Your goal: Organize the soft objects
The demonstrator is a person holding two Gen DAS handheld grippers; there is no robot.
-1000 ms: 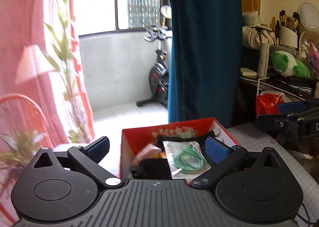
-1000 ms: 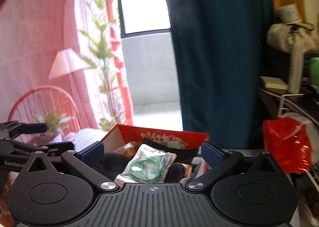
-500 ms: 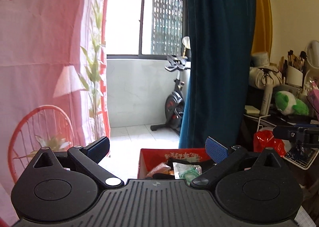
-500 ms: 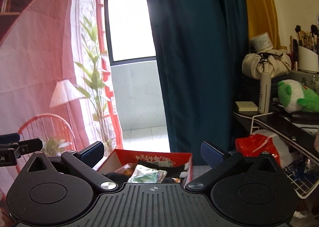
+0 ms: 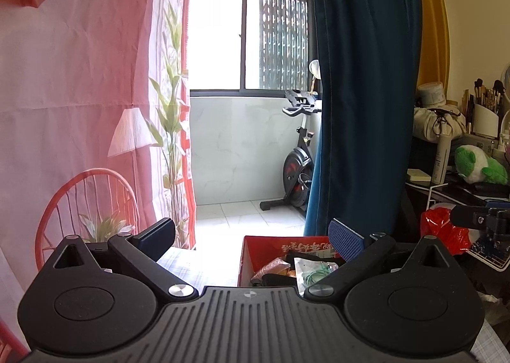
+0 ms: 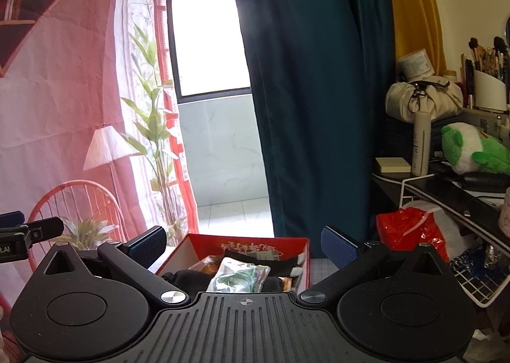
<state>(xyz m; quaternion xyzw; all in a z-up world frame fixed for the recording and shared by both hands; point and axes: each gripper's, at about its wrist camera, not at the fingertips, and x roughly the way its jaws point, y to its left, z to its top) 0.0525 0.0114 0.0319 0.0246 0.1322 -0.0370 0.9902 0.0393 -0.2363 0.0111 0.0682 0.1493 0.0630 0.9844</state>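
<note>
Both units are raised and level: the left hand-held gripper (image 5: 251,237) and the right hand-held gripper (image 6: 244,243) each stand spread wide and carry nothing. The red box (image 6: 299,243) sits low ahead of both, already holding dark soft items and a clear packet of green cord (image 6: 237,278), so packing appears well advanced or complete; whether anything is left outside the box cannot be told. The packet lies flat on top, its long axis running roughly away from the cameras, leaning right.

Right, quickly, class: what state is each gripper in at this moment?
Left gripper: open, holding nothing, above the red box.
Right gripper: open, holding nothing.
</note>
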